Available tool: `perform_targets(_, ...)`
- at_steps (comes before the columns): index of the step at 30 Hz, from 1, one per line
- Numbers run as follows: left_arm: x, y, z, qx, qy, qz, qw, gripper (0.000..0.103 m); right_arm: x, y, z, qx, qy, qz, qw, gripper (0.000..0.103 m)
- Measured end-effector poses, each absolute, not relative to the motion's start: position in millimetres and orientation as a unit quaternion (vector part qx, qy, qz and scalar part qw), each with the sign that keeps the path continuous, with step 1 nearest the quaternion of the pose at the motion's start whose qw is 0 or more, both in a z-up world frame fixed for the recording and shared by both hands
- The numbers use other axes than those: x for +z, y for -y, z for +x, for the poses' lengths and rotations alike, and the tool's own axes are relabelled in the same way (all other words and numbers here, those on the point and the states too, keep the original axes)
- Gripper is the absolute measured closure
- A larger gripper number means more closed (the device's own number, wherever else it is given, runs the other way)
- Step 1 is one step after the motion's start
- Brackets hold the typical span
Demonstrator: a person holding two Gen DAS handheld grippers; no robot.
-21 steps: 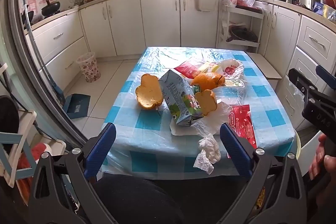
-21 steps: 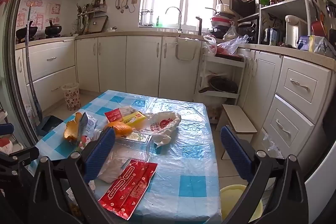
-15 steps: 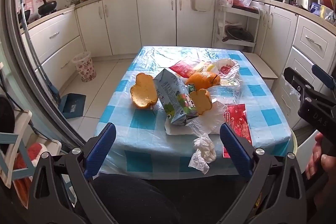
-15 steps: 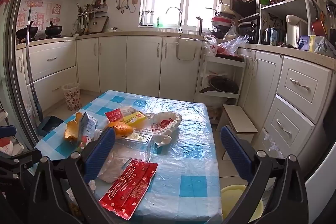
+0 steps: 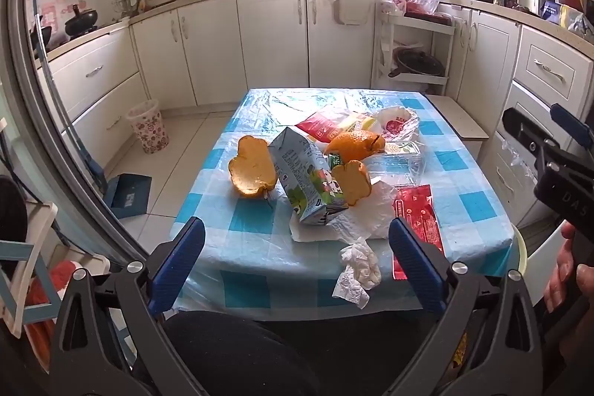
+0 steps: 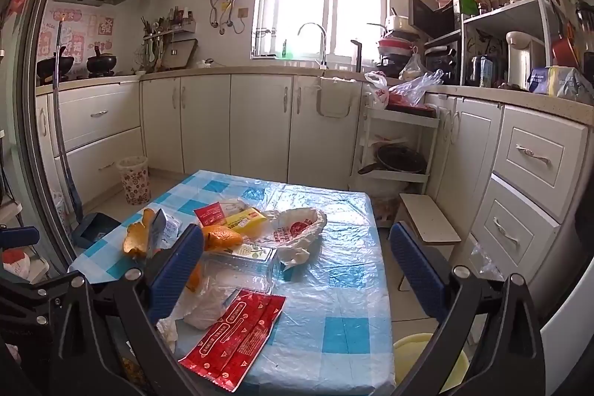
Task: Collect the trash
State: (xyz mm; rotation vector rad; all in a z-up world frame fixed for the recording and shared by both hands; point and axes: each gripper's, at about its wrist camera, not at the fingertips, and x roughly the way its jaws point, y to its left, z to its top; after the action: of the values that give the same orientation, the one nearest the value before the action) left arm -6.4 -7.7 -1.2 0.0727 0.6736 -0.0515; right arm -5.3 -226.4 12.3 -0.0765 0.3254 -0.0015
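Trash lies on a table with a blue checked cloth [image 5: 256, 221]: a milk carton [image 5: 302, 180], orange peels [image 5: 252, 167], a crumpled tissue [image 5: 358, 264] at the near edge, a red wrapper [image 5: 417, 214], a clear plastic box [image 5: 397, 162] and a white plastic bag [image 5: 397, 125]. My left gripper [image 5: 297, 262] is open and empty, held before the table's near edge. My right gripper [image 6: 297, 270] is open and empty above the near right corner, over the red wrapper [image 6: 237, 336]. It shows at the right of the left wrist view [image 5: 549, 154].
A yellow bucket [image 6: 427, 362] stands on the floor by the table's near right corner. A patterned waste basket [image 5: 148, 132] and a blue dustpan [image 5: 128, 195] are on the floor at the left. White cabinets line the walls. A low stool [image 6: 427, 219] stands right of the table.
The left gripper has drawn back and tilted slightly, so the table sits a little farther away. The right gripper has barely moved. Both stay open.
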Motion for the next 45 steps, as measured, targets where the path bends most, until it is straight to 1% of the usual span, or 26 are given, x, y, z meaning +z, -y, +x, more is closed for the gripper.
perform_targets(7,-1,14,-8,-0.030,-0.328,0.044,0.943,0.008,11,225,-8,-0.006,-0.152,-0.049,0.987,0.007)
perform_targets(45,-2,23,-12,-0.033,-0.326,0.054,0.943,0.008,10,227,-7,-0.004,-0.167,-0.052,0.984,0.007)
